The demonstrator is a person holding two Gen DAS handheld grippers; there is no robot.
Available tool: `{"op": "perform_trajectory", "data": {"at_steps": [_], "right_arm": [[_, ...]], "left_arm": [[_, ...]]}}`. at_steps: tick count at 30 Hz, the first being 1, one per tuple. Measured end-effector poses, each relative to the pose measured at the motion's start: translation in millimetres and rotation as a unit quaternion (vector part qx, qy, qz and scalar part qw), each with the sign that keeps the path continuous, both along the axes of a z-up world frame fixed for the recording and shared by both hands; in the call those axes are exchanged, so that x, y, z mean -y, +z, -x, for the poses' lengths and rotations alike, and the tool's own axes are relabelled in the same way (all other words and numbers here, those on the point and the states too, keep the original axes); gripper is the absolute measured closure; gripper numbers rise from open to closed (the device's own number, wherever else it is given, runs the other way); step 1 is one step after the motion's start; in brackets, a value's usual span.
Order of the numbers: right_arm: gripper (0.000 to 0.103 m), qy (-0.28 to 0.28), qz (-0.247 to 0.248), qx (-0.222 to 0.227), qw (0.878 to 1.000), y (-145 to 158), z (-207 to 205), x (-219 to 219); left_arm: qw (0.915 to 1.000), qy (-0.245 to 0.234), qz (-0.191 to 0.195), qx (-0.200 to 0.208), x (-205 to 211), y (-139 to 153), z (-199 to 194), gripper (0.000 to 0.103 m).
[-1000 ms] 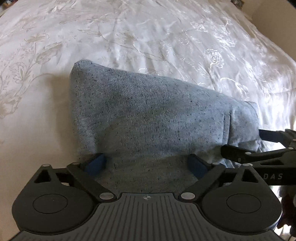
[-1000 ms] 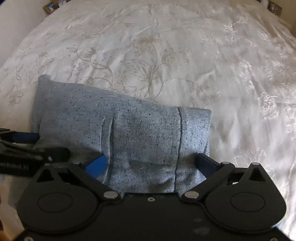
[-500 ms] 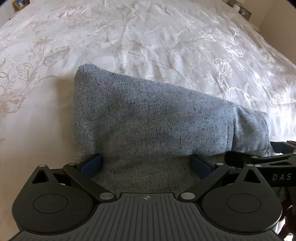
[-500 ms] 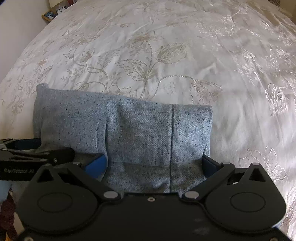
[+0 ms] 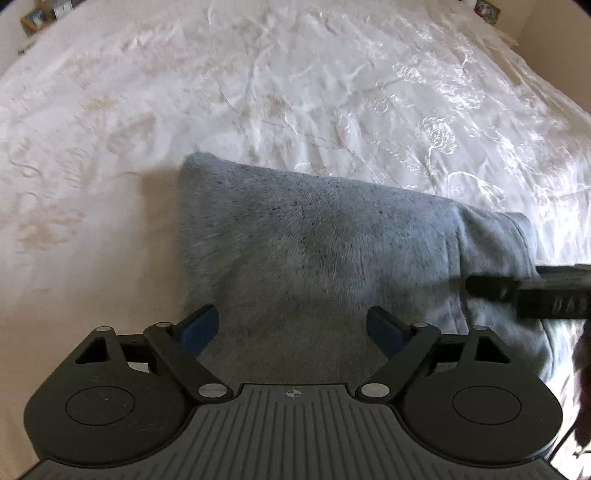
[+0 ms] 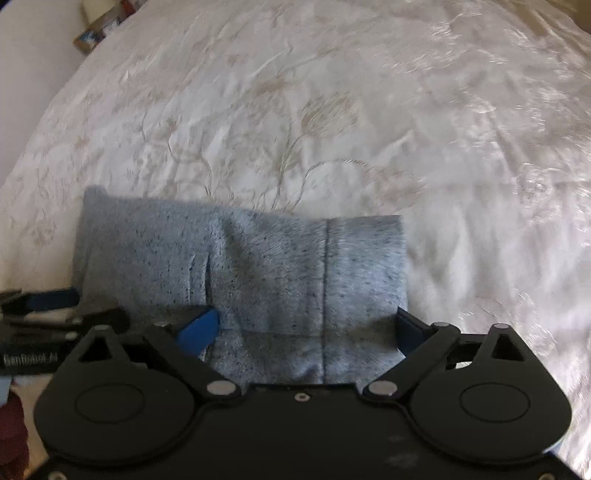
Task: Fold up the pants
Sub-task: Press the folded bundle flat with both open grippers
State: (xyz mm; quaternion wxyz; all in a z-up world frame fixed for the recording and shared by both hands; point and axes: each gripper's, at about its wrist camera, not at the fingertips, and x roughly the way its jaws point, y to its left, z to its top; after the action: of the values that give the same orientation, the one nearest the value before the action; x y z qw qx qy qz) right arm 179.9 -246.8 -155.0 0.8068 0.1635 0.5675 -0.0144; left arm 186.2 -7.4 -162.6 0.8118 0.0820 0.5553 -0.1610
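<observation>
The grey speckled pants (image 5: 332,251) lie folded into a compact rectangle on the bed, also seen in the right wrist view (image 6: 258,266). My left gripper (image 5: 293,326) is open, its blue-padded fingers spread wide just above the near edge of the bundle, holding nothing. My right gripper (image 6: 306,328) is open too, its jaws wide over the near edge on the waistband side, near a vertical seam (image 6: 325,280). Each gripper shows at the edge of the other's view: the right one (image 5: 532,291) and the left one (image 6: 48,306).
A white bedspread (image 5: 295,92) with embroidered flowers covers the whole bed. A wall and small framed items (image 6: 96,33) stand beyond the far left corner. A dark red cloth (image 6: 11,424) shows at the lower left edge.
Both grippers have drawn back and up from the folded pants, so the bundle looks smaller and farther. The pants stay flat on the bed. Both grippers remain open.
</observation>
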Motion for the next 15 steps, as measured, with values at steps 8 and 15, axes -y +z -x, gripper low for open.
{"op": "perform_trajectory", "data": {"at_steps": [8,15], "right_arm": [[0.016,-0.042,0.016,0.071,0.996,51,37,9],[0.052,0.0,-0.007,0.057,0.998,44,42,-13]], "left_arm": [[1.0,0.0,0.0,0.0,-8,17,52,0.016],[0.9976,0.032,-0.009,-0.061,-15,-11,75,0.015]]}}
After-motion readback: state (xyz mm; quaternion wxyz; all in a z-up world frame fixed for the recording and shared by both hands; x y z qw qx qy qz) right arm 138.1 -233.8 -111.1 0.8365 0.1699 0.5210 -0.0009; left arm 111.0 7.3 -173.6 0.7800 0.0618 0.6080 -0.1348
